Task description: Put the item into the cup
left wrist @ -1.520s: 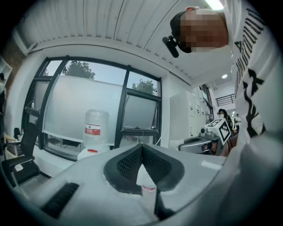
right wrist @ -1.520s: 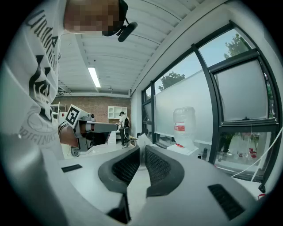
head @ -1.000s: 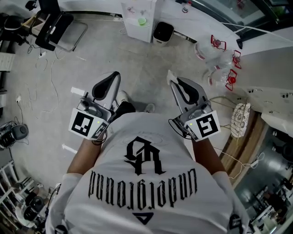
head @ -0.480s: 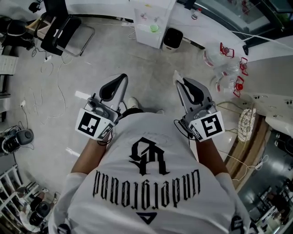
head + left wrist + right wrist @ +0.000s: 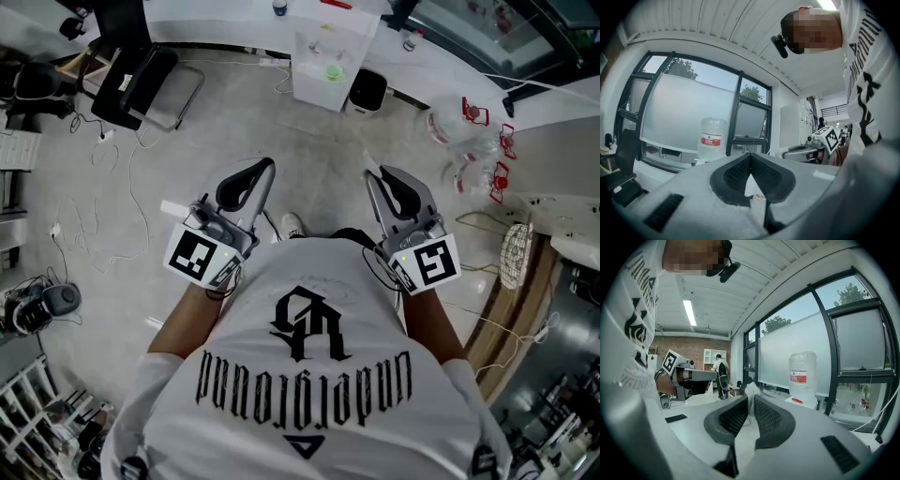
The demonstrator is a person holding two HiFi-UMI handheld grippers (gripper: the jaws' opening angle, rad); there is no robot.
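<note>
right gripper (image 5: 750,399) pinching a crumpled white item (image 5: 749,389), both grippers pointing to 12 o'clock.
the item is poking out past the right jaws' tips. the left gripper (image 5: 750,155) jaws are pressing together at their tips, with a small white piece (image 5: 757,204) showing in the hollow behind them, unclear what. a water jug (image 5: 802,376) is standing at 1 o'clock.

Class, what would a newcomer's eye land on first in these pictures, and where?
The person's white T-shirt with bold black lettering fills the head view's lower half. Above it, the left claw is shut and the right claw pinches a white scrap. A big water bottle stands by the window.
</note>
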